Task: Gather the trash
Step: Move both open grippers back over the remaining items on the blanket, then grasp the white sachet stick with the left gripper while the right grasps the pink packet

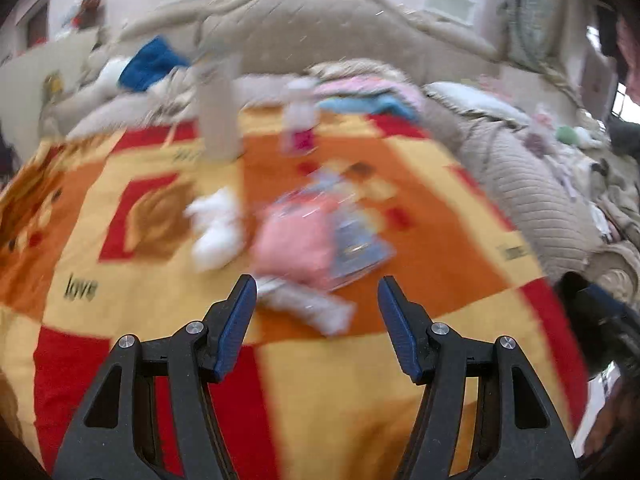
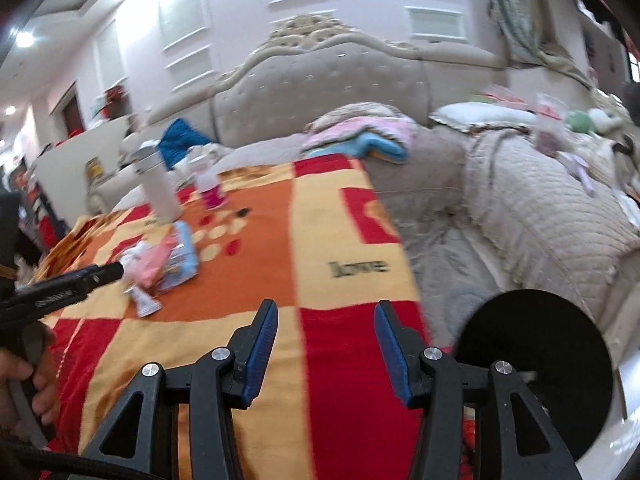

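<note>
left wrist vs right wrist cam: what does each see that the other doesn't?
Left wrist only: the crumpled white tissue as a separate item beside the wrappers, and its own left gripper, open over the blanket.

Right wrist only: a black round disc at the bed's edge, the hand holding the other tool, and the right gripper, open and empty.

Both: patchwork blanket, pink and blue wrappers, white bottle, headboard.

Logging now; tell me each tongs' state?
Left tongs: open, holding nothing.
Right tongs: open, holding nothing.
</note>
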A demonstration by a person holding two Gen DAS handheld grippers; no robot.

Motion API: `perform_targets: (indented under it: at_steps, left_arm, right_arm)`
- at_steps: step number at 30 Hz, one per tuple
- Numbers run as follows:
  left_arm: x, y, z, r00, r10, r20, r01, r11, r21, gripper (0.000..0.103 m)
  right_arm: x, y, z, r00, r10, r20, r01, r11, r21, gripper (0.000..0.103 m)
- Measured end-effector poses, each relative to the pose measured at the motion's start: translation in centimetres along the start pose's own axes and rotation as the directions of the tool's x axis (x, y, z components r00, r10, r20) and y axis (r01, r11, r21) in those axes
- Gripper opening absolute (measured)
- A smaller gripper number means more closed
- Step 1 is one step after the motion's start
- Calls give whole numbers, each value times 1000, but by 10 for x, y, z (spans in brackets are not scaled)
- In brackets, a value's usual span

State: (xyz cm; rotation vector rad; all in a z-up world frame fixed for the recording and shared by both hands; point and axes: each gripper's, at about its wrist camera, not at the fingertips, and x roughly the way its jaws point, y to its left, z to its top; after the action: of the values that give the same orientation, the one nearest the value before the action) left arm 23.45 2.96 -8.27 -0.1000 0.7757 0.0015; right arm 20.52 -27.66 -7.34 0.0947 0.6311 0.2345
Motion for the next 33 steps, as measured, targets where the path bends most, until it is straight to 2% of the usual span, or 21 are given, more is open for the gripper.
perform_targets:
  at_steps: [4, 10, 15, 19, 22, 24, 26, 28, 33]
  left_arm:
    - [24, 34, -23, 998, 17, -66, -20, 999, -42, 62]
    - [40, 27, -18, 992, -93, -85, 87, 994, -70, 62]
    - [51, 13, -3, 991, -100, -93, 86, 985, -148, 62]
    - [65, 1, 1, 993, 10, -118, -26, 990, -135, 62]
    - [63, -3, -2, 995, 42, -95, -52, 992, -113, 62]
    - [61, 5, -5, 996, 18, -87, -30, 990, -138, 60]
    - [55, 13, -8, 996, 7, -91, -20, 989, -144, 44]
    - [47, 24, -14, 995, -8, -96, -5, 991, -135, 39]
    - [28, 56, -24, 995, -22, -99, 8, 990, -141, 41]
  right_arm:
    - [11, 19, -3, 999, 38, -23, -39, 999, -31, 48]
    - [25, 38, -4, 997, 66, -49, -70, 995, -66, 48]
    - [32, 46, -4, 995, 85, -62, -89, 994, -68, 48]
    - [33, 51, -5, 994, 94, -64, -99, 992, -81, 48]
    - [34, 53, -4, 993, 97, -62, -102, 991, -86, 48]
    - [34, 53, -4, 993, 103, -61, -108, 991, -84, 48]
    - [35, 53, -3, 993, 104, -63, -109, 991, -83, 48]
    - [34, 54, -3, 992, 107, -61, -112, 990, -84, 48]
    - [34, 57, -3, 992, 110, -57, -115, 989, -92, 48]
